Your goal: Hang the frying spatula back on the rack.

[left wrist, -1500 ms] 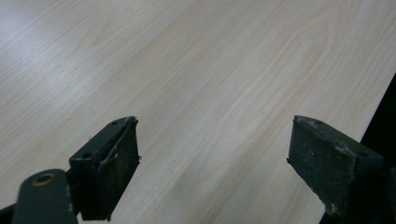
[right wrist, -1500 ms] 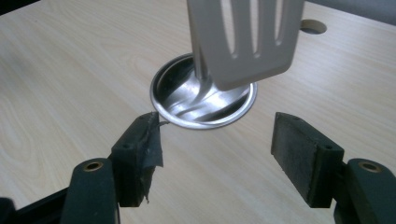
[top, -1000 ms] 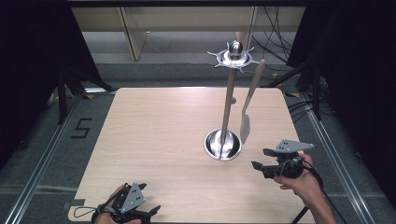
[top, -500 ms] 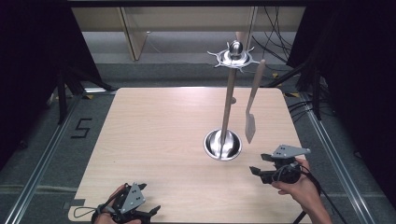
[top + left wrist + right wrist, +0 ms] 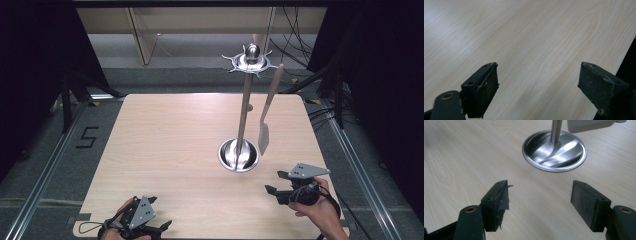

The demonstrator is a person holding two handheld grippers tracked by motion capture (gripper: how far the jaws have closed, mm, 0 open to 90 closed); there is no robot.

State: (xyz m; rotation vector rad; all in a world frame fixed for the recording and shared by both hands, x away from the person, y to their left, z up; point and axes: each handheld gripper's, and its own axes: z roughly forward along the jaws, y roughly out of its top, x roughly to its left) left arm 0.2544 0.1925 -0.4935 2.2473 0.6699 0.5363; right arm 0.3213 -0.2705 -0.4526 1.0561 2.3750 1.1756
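One utensil stand (image 5: 243,115) is on the wooden table (image 5: 165,150): one round steel base (image 5: 238,154), one upright pole and one hooked crown at the top. One spatula (image 5: 266,114) hangs from that crown, blade down, just to the right of the pole and above the base's right rim. There are two grippers, one in each of the person's hands.

The right gripper (image 5: 274,187) is held low over the table in front of the base and a little to its right, near the front edge. Its jaws stand wide apart with nothing between them. In the right gripper view (image 5: 540,202) the base (image 5: 554,150) lies ahead of the jaws with bare wood between, and the spatula's blade (image 5: 590,125) shows above the base's far right rim, clear of both pads.

The left gripper (image 5: 159,226) sits at the front edge, well to the left of the base. In its own view (image 5: 537,86) the jaws are spread wide over bare wood, and the table's edge runs close beside one pad.

From the base, the table lies open to the left and toward the front.
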